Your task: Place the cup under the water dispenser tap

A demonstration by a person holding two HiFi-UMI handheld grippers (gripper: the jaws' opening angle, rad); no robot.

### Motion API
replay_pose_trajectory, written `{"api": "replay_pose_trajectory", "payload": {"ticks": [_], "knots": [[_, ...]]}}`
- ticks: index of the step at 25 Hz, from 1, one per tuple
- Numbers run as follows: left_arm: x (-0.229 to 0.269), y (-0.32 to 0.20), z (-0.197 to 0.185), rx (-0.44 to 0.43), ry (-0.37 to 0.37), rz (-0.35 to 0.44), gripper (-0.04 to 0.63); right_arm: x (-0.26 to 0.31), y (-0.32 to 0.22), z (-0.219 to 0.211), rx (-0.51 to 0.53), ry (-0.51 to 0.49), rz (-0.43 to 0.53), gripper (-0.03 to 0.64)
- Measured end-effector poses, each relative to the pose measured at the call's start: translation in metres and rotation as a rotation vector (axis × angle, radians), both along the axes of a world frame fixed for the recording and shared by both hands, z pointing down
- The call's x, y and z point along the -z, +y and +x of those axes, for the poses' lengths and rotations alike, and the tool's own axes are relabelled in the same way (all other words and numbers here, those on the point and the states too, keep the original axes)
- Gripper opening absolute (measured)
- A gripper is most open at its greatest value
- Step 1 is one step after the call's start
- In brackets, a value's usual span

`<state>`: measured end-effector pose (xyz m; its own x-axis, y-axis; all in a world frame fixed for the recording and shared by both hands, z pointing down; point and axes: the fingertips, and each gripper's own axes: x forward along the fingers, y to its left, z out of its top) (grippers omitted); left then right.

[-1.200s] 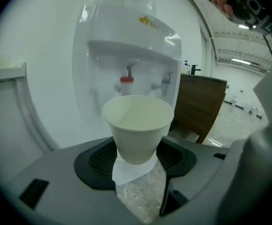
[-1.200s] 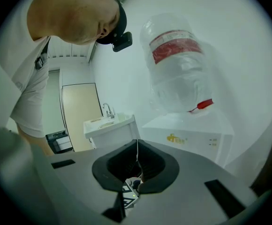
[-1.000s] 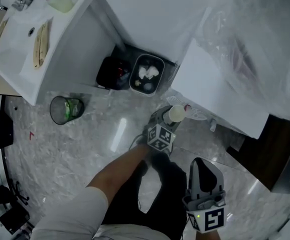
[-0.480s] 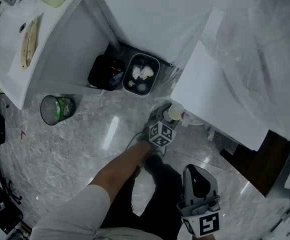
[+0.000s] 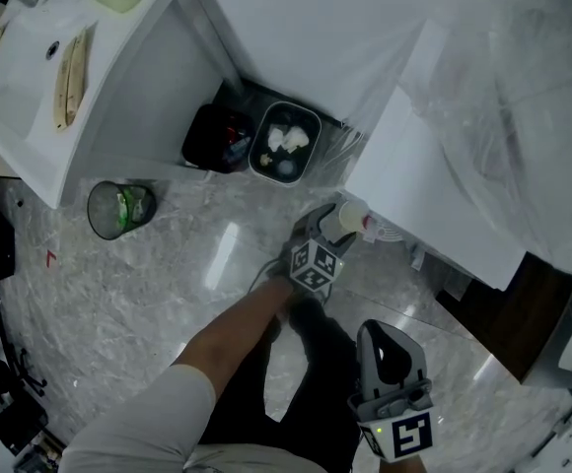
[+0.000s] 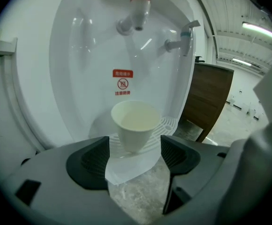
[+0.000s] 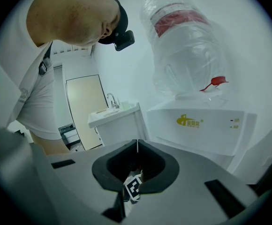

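Your left gripper (image 6: 135, 150) has its jaws opening. The white paper cup (image 6: 135, 125) stands between them, with a gap on each side, so neither pad presses on it. The cup is upright and looks empty. It sits at 12 o'clock from the jaw tips, on the round drip tray (image 6: 172, 123) of the water dispenser (image 6: 75, 69). The red tap (image 6: 137, 9) hangs at 12 o'clock above the cup's mouth, and the blue tap (image 6: 184, 35) is at 1 o'clock from it.

Your right gripper (image 7: 136, 148) has its jaws closed tip to tip with nothing between them. In the head view it hangs at 5 o'clock from the left gripper (image 5: 329, 231), well apart from the cup (image 5: 350, 217).

Around the left gripper in the head view there are three bins:
- A grey-rimmed bin (image 5: 307, 161) at 11 o'clock holds white crumpled scraps.
- A black bin (image 5: 199, 138) touches its left side and has something reddish inside.
- A wire-mesh bin (image 5: 107, 212) at 9 o'clock stands alone on the marble floor (image 5: 168, 294), with something green in it.

The white sink (image 5: 20, 87) is at 10 o'clock, further off.

In the right gripper view, the large water bottle (image 7: 187, 46) stands on top of the dispenser at 1 o'clock. It is wrapped in clear plastic and has a red band near its top. I cannot tell how full it is.
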<state>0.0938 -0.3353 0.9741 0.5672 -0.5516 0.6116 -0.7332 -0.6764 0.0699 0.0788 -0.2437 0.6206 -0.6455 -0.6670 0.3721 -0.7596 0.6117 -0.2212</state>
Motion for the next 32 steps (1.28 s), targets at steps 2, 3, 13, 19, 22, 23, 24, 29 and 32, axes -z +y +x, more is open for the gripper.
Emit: {"api": "replay_pose_trajectory", "payload": {"ticks": [2,3,13,19,22,23,24,29,32], "knots": [[0.015,0.011,-0.009,0.005,-0.003,-0.006,0.324,0.008,0.001,-0.001,-0.005,0.0,-0.003,0.018],[0.024,0.018,-0.014,0.005,-0.005,-0.011,0.324,0.013,0.002,-0.003,-0.009,-0.002,-0.002,0.018],[0.201,0.075,-0.053,-0.03,0.054,0.016,0.322,0.083,0.017,-0.015,-0.07,0.051,-0.032,0.018],[0.339,0.108,-0.064,-0.065,0.151,0.066,0.319,0.133,0.038,-0.018,-0.102,0.085,-0.042,0.017],[0.4,0.132,-0.073,-0.083,0.188,0.062,0.316,0.16,0.055,-0.018,-0.124,0.087,-0.044,0.017],[0.419,0.14,-0.076,-0.088,0.199,0.063,0.315,0.168,0.061,-0.018,-0.136,0.084,-0.045,0.017],[0.437,0.147,-0.078,-0.091,0.212,0.063,0.313,0.176,0.065,-0.018,-0.147,0.08,-0.046,0.017],[0.52,0.178,-0.092,-0.078,0.314,0.066,0.237,0.218,0.082,-0.022,-0.181,0.063,-0.01,0.017],[0.563,0.185,-0.099,-0.065,0.364,0.098,0.129,0.237,0.088,-0.026,-0.204,0.048,0.01,0.017]]}}
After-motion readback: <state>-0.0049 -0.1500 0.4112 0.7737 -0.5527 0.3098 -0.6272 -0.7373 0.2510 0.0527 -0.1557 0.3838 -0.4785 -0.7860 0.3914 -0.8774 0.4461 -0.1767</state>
